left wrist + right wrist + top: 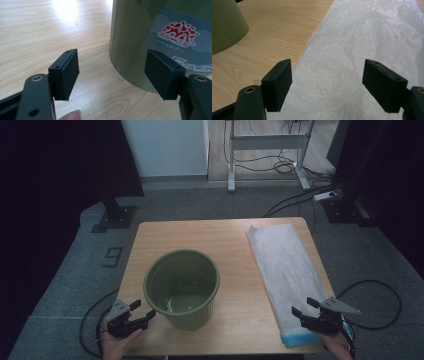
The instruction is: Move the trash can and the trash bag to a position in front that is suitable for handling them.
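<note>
An olive-green plastic bucket stands upright on the wooden table, left of middle, and looks empty inside. A long white plastic bag with a blue band at its near end lies flat along the table's right side. My left gripper is open at the front left, close beside the bucket's wall. In the left gripper view the bucket shows a label with red print just ahead of my left gripper. My right gripper is open over the bag's near end. The bag spreads under my right gripper.
A corner of the bucket shows at the upper left of the right gripper view. Bare table lies behind the bucket and between bucket and bag. Beyond the table are grey floor, cables, a desk frame and a dark stand base.
</note>
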A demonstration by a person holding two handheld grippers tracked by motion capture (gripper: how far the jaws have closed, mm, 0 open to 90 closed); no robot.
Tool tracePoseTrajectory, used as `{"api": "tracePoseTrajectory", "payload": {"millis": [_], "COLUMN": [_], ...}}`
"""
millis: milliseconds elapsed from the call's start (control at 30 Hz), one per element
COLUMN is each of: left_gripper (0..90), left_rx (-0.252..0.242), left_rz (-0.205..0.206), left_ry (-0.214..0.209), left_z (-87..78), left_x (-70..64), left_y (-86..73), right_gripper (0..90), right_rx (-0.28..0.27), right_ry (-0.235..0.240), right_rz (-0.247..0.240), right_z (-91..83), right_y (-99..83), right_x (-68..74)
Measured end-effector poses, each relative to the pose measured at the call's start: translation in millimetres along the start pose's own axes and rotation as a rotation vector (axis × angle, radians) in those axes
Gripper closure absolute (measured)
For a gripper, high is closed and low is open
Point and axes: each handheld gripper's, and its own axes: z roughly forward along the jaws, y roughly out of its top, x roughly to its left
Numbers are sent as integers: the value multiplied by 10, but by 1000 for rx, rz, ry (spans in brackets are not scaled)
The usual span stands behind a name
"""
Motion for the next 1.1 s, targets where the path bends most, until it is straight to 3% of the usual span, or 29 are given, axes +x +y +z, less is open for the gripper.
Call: {"api": "tracePoseTrajectory", "payload": {"millis": [300, 533, 600, 733, 800, 867, 1000, 1033, 1100], "left_gripper": [275, 210, 187, 149, 148, 148, 146, 146, 140], "left_rx": [-15, -24, -32, -80, -82, -85, -96, -112, -107], "left_rz": [7, 18, 28, 85, 105, 152, 172, 181, 197], "left_ry": [7, -4, -27, -115, -128, -191, -240, -275, -270], "left_z": [-45, -72, -89, -152, -161, -170, -147, -127, -105], "left_x": [-20, -25, -30, -91, -115, -194, -285, -346, -402], "left_y": [-12, -17, -12, 22, 32, 69, 127, 164, 195], "right_gripper": [235, 235, 235, 235, 235, 235, 235, 235, 234], "right_rx": [2, 14, 18, 16, 13, 11, 15, 18, 20], "right_ry": [-12, -21, -23, -20, -19, -19, -19, -19, -19], "right_rz": [-7, -8, -9, -10, -12, -12, -13, -14, -14], "right_z": [9, 12, 15, 11, 8, 8, 16, 21, 24], "right_y": [0, -3, -7, -10, -8, -7, -13, -17, -19], "right_x": [-30, -50, -54, -60, -57, -55, -55, -55, -55]}}
